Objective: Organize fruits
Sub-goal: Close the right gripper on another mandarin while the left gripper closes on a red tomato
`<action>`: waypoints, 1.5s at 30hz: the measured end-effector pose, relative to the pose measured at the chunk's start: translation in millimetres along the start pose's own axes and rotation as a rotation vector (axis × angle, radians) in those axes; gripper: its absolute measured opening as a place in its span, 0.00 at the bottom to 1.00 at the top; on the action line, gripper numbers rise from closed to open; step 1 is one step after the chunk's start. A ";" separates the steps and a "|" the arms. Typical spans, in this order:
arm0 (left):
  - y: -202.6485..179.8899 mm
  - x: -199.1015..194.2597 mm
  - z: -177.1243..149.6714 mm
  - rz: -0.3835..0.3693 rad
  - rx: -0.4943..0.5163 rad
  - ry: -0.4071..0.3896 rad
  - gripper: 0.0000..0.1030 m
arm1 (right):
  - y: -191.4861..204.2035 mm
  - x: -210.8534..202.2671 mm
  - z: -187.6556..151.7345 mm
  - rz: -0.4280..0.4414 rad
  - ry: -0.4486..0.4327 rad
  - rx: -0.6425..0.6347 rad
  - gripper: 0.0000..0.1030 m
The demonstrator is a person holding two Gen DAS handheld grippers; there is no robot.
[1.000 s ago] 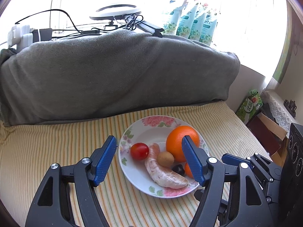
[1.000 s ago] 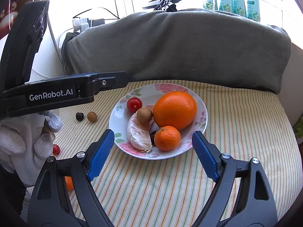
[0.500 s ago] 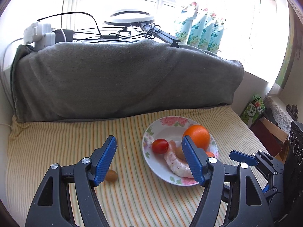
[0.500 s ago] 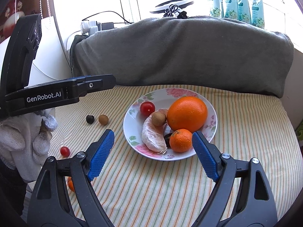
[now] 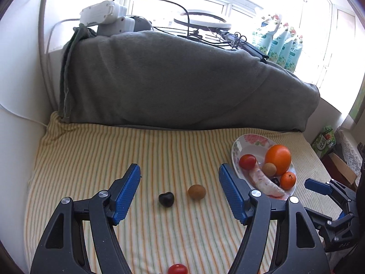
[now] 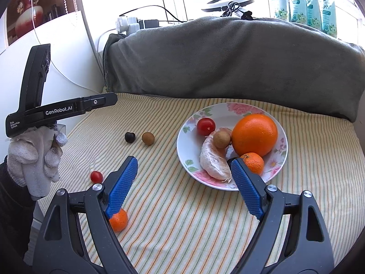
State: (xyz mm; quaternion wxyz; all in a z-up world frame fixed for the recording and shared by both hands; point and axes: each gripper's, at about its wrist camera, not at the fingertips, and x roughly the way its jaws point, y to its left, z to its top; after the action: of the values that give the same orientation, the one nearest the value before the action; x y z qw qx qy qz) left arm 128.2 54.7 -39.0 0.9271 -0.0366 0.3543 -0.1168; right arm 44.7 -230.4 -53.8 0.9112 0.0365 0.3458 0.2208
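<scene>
A floral plate point(image 6: 189, 155) on the striped cloth holds a big orange point(image 6: 254, 134), a small mandarin point(image 6: 254, 162), a cherry tomato point(image 6: 206, 126), a brown longan point(image 6: 221, 138) and a peeled citrus piece point(image 6: 213, 161). Loose on the cloth lie a dark cherry point(image 5: 166, 199), a brown longan point(image 5: 196, 191), a cherry tomato point(image 5: 177, 269) and a mandarin point(image 6: 118, 220). My left gripper point(image 5: 180, 191) is open and empty, with the cherry and longan between its fingers. My right gripper point(image 6: 183, 183) is open and empty in front of the plate point(image 5: 236, 150).
A grey blanket roll point(image 5: 182, 80) runs along the back of the cloth. Behind it are a power strip point(image 5: 102, 16), cables, a ring light point(image 5: 203, 21) and refill pouches point(image 6: 303, 2). A white wall point(image 5: 20, 91) bounds the left side; boxes point(image 5: 335, 159) stand at the right.
My left gripper has swung left, away from the plate, and now faces the loose cherry and longan. My right gripper has drawn back a little; the fruit has not moved.
</scene>
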 end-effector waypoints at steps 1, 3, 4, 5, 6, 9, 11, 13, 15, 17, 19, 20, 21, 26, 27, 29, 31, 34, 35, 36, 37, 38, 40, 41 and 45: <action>4.4 -0.1 -2.9 0.007 -0.006 0.005 0.69 | 1.6 0.9 -0.1 0.005 0.004 -0.004 0.84; 13.8 -1.5 -10.0 0.016 -0.022 0.017 0.69 | 5.0 2.2 -0.7 0.012 0.009 -0.013 0.84; 16.5 -1.5 -13.0 0.018 -0.029 0.024 0.69 | 6.5 2.9 -0.9 0.018 0.012 -0.017 0.84; 19.2 -2.0 -16.4 0.021 -0.033 0.030 0.69 | 7.8 3.7 -1.0 0.027 0.016 -0.017 0.84; 22.1 -3.3 -21.5 0.025 -0.036 0.036 0.69 | 9.1 4.6 -1.3 0.038 0.019 -0.019 0.84; 26.2 -8.4 -35.0 0.028 -0.038 0.051 0.69 | 14.7 5.6 -4.5 0.064 0.031 -0.035 0.84; 26.5 -11.9 -43.1 0.027 -0.038 0.061 0.69 | 19.2 6.4 -7.2 0.085 0.043 -0.049 0.84; 26.3 -16.8 -51.9 0.031 -0.037 0.066 0.67 | 23.9 7.0 -10.1 0.102 0.055 -0.065 0.84; 26.2 -21.6 -59.2 0.031 -0.043 0.068 0.67 | 28.6 7.5 -13.2 0.114 0.067 -0.082 0.84; 26.6 -25.8 -65.8 0.029 -0.055 0.069 0.67 | 34.4 8.3 -16.6 0.124 0.078 -0.098 0.84; 25.4 -30.0 -71.9 0.032 -0.060 0.069 0.65 | 39.5 8.9 -20.8 0.133 0.089 -0.113 0.84; 24.5 -31.4 -74.6 0.034 -0.061 0.069 0.64 | 41.8 9.2 -22.8 0.137 0.095 -0.119 0.84; 23.0 -32.7 -77.5 0.037 -0.059 0.070 0.63 | 43.9 9.4 -24.7 0.140 0.099 -0.124 0.84; 15.6 -37.8 -91.9 0.045 -0.054 0.077 0.58 | 51.9 6.9 -34.8 0.158 0.111 -0.128 0.84; 14.4 -38.4 -94.3 0.042 -0.058 0.078 0.57 | 53.2 6.8 -37.0 0.163 0.114 -0.126 0.84; 13.1 -39.4 -99.4 0.039 -0.064 0.081 0.53 | 55.1 6.3 -41.2 0.170 0.120 -0.122 0.84; 12.5 -39.3 -103.9 0.030 -0.074 0.089 0.51 | 57.0 6.7 -44.7 0.176 0.128 -0.119 0.84; 11.6 -38.1 -109.3 0.016 -0.081 0.101 0.43 | 57.4 7.8 -48.5 0.187 0.142 -0.112 0.84; 10.5 -37.6 -110.2 0.012 -0.078 0.105 0.42 | 58.0 8.4 -49.3 0.191 0.146 -0.113 0.84; 9.2 -36.8 -111.1 0.009 -0.074 0.109 0.42 | 59.3 8.7 -50.4 0.194 0.149 -0.115 0.84; 7.7 -36.1 -112.1 0.005 -0.070 0.112 0.41 | 60.2 9.5 -51.0 0.198 0.154 -0.116 0.83; 6.1 -35.1 -113.1 0.002 -0.065 0.115 0.40 | 61.3 10.9 -51.5 0.205 0.159 -0.117 0.80; 3.2 -32.4 -114.4 0.001 -0.055 0.124 0.38 | 64.2 13.3 -53.0 0.218 0.171 -0.121 0.76; 1.7 -31.1 -114.6 -0.001 -0.051 0.126 0.38 | 65.4 14.8 -53.6 0.227 0.177 -0.121 0.75; -1.1 -26.7 -113.7 -0.007 -0.044 0.133 0.36 | 72.2 20.8 -56.4 0.254 0.199 -0.129 0.73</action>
State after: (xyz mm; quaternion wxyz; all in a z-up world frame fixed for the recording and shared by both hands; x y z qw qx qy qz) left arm 33.1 61.8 -106.4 0.9001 -0.0506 0.4173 -0.1143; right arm -5.3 -161.4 -93.5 0.8375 -0.0008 0.4121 0.3587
